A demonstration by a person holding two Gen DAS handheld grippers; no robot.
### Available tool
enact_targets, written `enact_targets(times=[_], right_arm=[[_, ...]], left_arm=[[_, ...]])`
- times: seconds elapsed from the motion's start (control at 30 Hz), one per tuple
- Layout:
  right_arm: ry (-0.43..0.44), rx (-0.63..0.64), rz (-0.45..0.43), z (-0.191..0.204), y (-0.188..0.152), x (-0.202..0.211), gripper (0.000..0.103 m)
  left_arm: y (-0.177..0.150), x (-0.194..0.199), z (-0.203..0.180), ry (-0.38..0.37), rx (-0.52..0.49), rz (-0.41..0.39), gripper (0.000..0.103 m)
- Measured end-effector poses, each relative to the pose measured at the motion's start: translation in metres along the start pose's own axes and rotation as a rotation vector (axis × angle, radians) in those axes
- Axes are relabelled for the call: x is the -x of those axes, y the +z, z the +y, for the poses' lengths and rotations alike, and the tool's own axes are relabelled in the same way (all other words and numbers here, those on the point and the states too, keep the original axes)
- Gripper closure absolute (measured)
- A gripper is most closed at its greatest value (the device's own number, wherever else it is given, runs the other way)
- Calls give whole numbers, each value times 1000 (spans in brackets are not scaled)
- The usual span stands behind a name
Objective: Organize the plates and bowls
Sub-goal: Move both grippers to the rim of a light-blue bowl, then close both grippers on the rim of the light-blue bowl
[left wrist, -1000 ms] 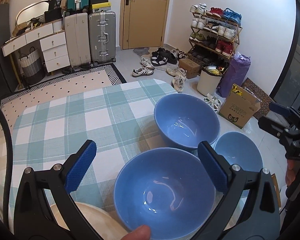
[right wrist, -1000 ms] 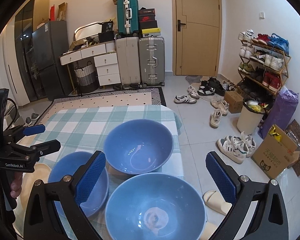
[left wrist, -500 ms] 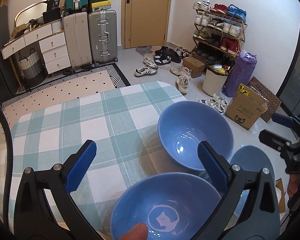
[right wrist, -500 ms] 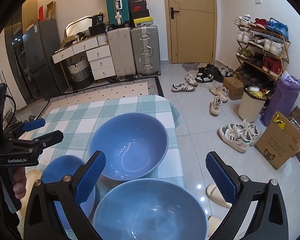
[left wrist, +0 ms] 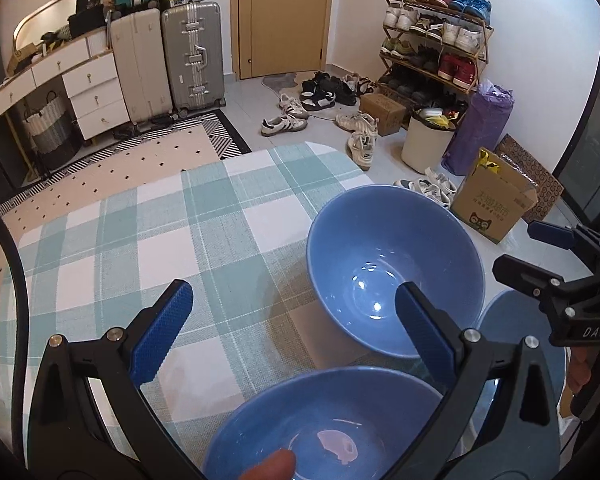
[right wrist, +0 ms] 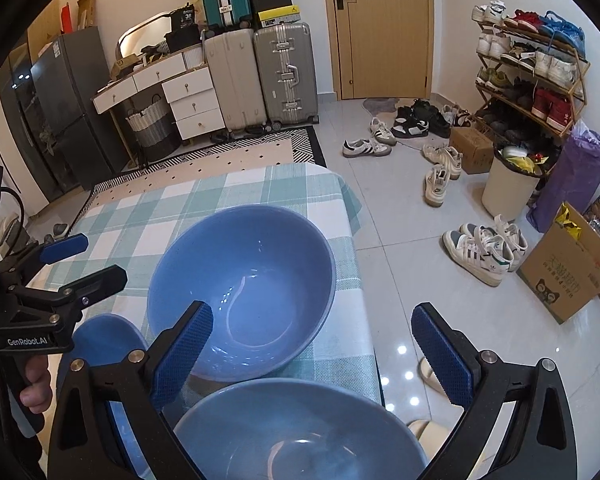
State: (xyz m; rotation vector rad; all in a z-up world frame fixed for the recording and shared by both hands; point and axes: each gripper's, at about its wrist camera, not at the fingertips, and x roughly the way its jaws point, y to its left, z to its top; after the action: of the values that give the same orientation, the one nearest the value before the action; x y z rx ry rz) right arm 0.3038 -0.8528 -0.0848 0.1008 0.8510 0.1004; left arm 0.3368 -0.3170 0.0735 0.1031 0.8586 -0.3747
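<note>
Spread over the table: a green-and-white checked tablecloth (left wrist: 148, 240), with three blue bowls clustered at its near right corner. Largest and farthest, a deep bowl (left wrist: 394, 268) upright on the cloth close to the table's right edge; nearer, a second bowl (left wrist: 328, 424) low between the fingers of the left gripper (left wrist: 292, 336); to the right, a third bowl (right wrist: 300, 432) beneath the right gripper (right wrist: 312, 354). Whether those two nearer bowls rest on the table or are carried: cannot tell. Glazed, glossy, rigid ware by the look of it, so probably fairly heavy, slick under rubber pads and apt to chip if knocked rim to rim. Best taken at the rim, one finger inside and one outside the wall, then lowered straight down for nesting. Both claws spread wide, textured blue pads well apart, nothing pinched between either pair.
</note>
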Motion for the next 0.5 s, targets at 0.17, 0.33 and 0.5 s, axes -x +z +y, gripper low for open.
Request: enact_targets(times=[0.17, 0.33, 0.5], right_arm=[[8, -11, 26, -5, 0, -14, 10], [43, -33, 62, -10, 0, -29, 25], [54, -29, 81, -9, -1, -39, 30]], left_arm=[[2, -21, 1, -4, 14, 34, 3], [2, -38, -2, -36, 24, 62, 5], [1, -56, -9, -42, 5, 101, 12]])
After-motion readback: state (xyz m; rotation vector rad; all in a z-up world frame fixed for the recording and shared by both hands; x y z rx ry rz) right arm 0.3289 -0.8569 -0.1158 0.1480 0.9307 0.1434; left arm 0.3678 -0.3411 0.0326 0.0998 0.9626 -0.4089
